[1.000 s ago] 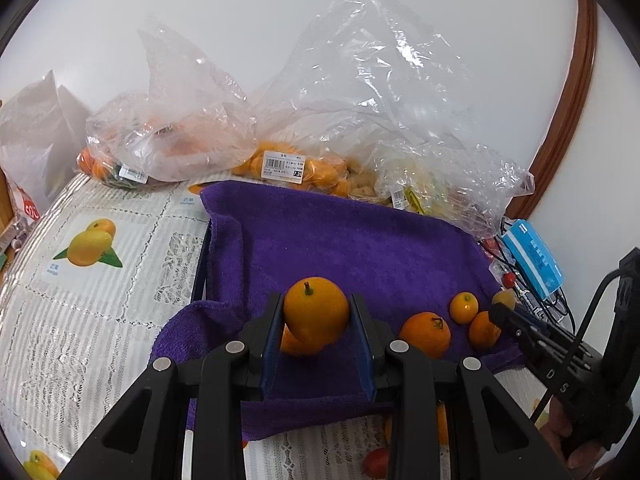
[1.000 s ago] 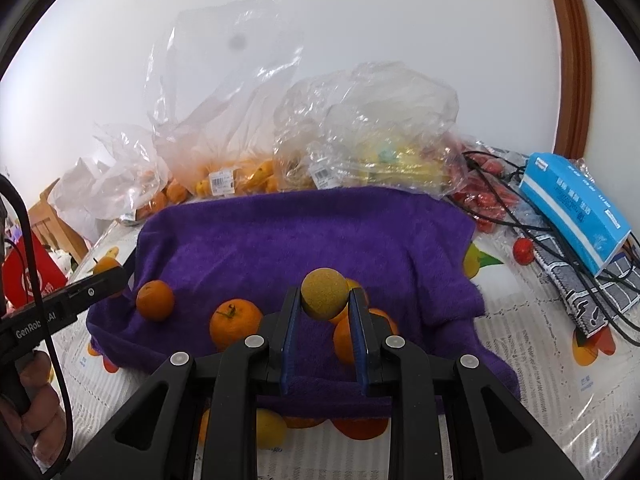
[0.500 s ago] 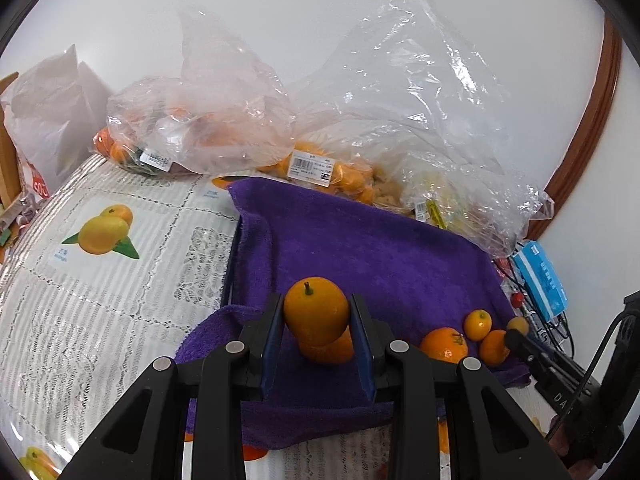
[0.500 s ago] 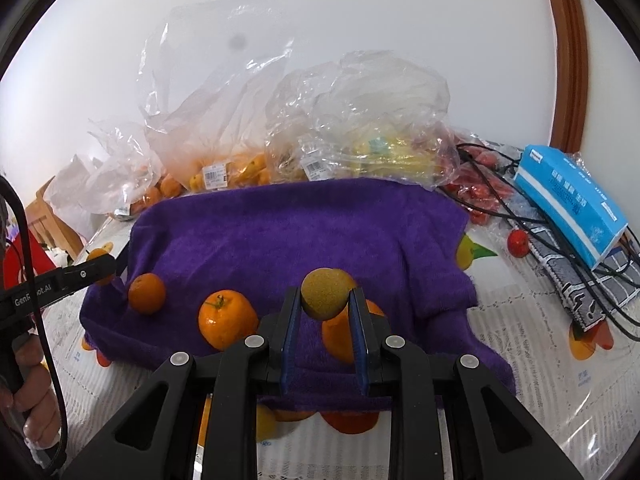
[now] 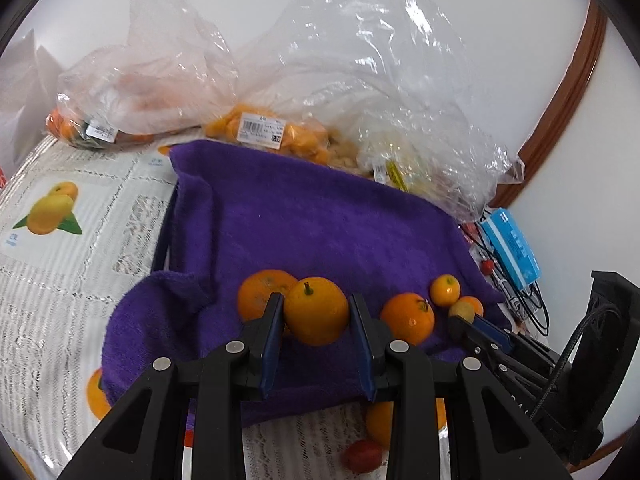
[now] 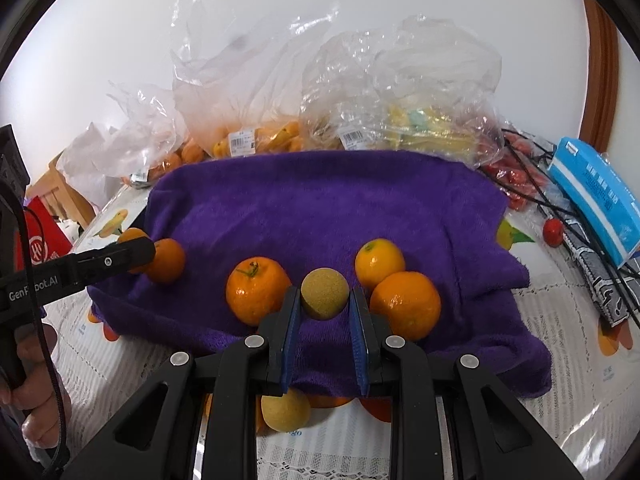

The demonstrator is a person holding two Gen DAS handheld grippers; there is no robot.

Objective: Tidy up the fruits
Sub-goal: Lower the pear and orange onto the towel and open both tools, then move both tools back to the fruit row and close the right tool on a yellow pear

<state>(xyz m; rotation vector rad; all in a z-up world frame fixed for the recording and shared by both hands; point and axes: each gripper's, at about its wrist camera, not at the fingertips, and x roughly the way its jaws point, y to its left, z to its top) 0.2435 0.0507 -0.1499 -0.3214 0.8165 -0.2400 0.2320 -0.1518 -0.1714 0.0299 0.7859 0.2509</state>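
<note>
A purple towel [image 5: 320,220] [image 6: 320,200] covers the table's middle. My left gripper [image 5: 316,310] is shut on an orange with a short stem [image 5: 316,314], held just above the towel's near part. A loose orange [image 5: 258,294] lies right behind it to the left. My right gripper [image 6: 324,296] is shut on a small brownish-yellow round fruit [image 6: 324,294]. Three loose oranges [image 6: 256,294] [image 6: 380,258] [image 6: 404,304] rest on the towel around it. The left gripper [image 6: 148,250] enters the right wrist view from the left with an orange [image 6: 168,262] at its tips.
Clear plastic bags of fruit [image 5: 260,132] [image 6: 420,128] line the wall behind the towel. A blue box [image 6: 596,196], black cables [image 6: 560,216] and a small red fruit [image 6: 554,232] lie to the right. A yellow fruit [image 6: 286,410] sits off the towel's near edge. A hand [image 6: 36,400] holds the left gripper.
Both grippers kept their fruits. The left gripper turned a little, so the loose orange behind its held one now shows to the left. The right gripper tipped slightly toward the towel.
</note>
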